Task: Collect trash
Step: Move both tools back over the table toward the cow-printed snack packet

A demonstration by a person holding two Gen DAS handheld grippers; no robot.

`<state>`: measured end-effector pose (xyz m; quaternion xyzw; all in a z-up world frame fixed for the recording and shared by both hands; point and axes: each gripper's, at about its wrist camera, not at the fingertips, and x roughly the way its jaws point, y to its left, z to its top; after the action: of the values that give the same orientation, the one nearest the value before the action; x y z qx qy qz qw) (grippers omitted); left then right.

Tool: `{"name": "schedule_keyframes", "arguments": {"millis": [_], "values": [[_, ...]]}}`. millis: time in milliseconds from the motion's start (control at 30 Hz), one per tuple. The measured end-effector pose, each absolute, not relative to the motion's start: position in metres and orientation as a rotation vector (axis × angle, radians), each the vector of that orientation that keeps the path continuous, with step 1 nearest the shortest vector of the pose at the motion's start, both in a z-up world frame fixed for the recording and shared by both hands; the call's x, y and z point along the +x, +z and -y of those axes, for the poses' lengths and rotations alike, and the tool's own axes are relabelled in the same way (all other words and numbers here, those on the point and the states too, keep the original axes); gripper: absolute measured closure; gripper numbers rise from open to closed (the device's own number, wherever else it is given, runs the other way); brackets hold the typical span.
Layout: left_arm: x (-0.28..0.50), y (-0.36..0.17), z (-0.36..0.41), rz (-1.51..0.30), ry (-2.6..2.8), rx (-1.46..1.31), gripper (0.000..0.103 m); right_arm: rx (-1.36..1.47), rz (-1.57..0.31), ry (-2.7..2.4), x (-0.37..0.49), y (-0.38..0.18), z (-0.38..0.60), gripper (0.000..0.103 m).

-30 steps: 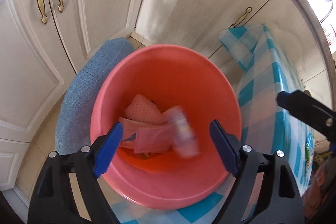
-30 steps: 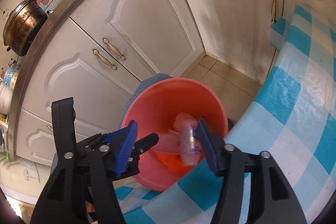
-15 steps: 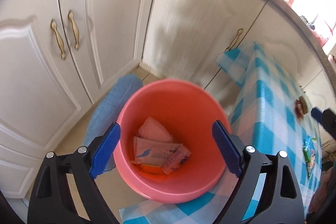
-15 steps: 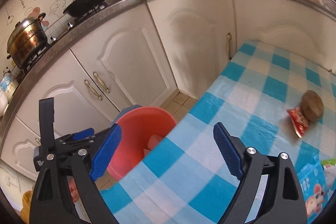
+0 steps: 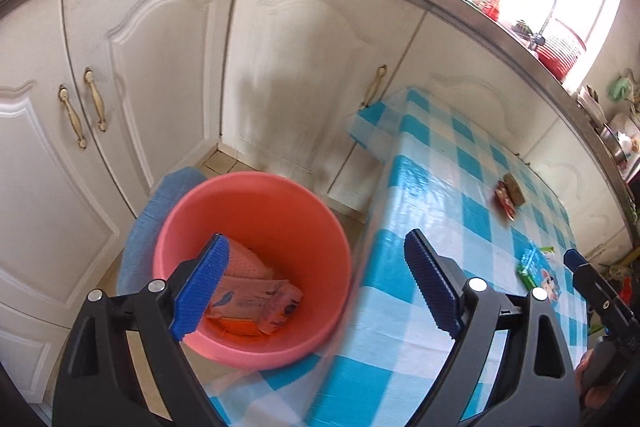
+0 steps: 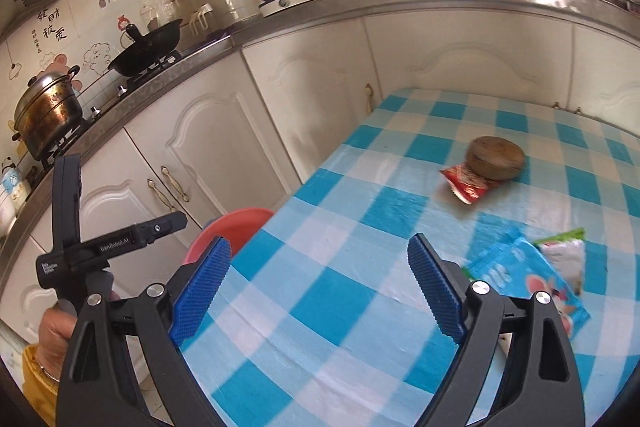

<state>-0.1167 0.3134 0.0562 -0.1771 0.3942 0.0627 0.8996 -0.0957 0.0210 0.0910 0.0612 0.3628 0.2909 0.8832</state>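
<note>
The left claw [image 5: 312, 283] hangs over the pink bin [image 5: 256, 263], its blue pads spread wide with nothing between them. The bin stands on the floor against the edge of the counter [image 5: 452, 187], which is covered in a blue and white checked cloth, and a blue mat [image 5: 160, 203] lies beside it in front of the white cupboards [image 5: 132, 59]. Down in the bin lie a few pink wrappers [image 5: 256, 299] piled together. The right claw [image 6: 320, 291] is out over the checked cloth, also gaping and empty. Ahead of it on the counter rests a red packet [image 6: 466, 183], touching a round brown object [image 6: 496, 157] that sits on its far end. Nearer and to the right, a blue packet [image 6: 524, 279] printed with a cartoon mouse lies flat, with a green and white wrapper [image 6: 566, 249] just beside it. The person's hand [image 6: 54, 327] grips the handle of the left tool at the lower left.
</note>
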Motion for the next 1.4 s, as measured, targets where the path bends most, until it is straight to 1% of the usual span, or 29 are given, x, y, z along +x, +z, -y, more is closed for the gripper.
{"name": "schedule_keyframes", "arguments": {"millis": [433,733,933,1200,1400], "values": [[-0.108,0.065,-0.229,-0.843,-0.037,-0.277,0.013,0.198,-0.730,0.471,-0.111,0.082,0.074,0.014],[-0.099,0.062,-0.178,-0.890,-0.116,-0.221,0.013,0.123,-0.745,0.409,-0.111,0.072,0.127,0.013],[-0.094,0.058,-0.161,-0.918,-0.140,-0.218,0.013,-0.002,-0.805,0.457,-0.098,0.054,0.127,0.013],[-0.085,0.049,-0.149,-0.954,-0.142,-0.209,0.013,-0.176,-0.851,0.502,-0.078,0.033,0.100,0.013],[-0.080,0.041,-0.146,-0.976,-0.138,-0.203,0.013,-0.241,-0.885,0.514,-0.062,0.026,0.086,0.013]]}}
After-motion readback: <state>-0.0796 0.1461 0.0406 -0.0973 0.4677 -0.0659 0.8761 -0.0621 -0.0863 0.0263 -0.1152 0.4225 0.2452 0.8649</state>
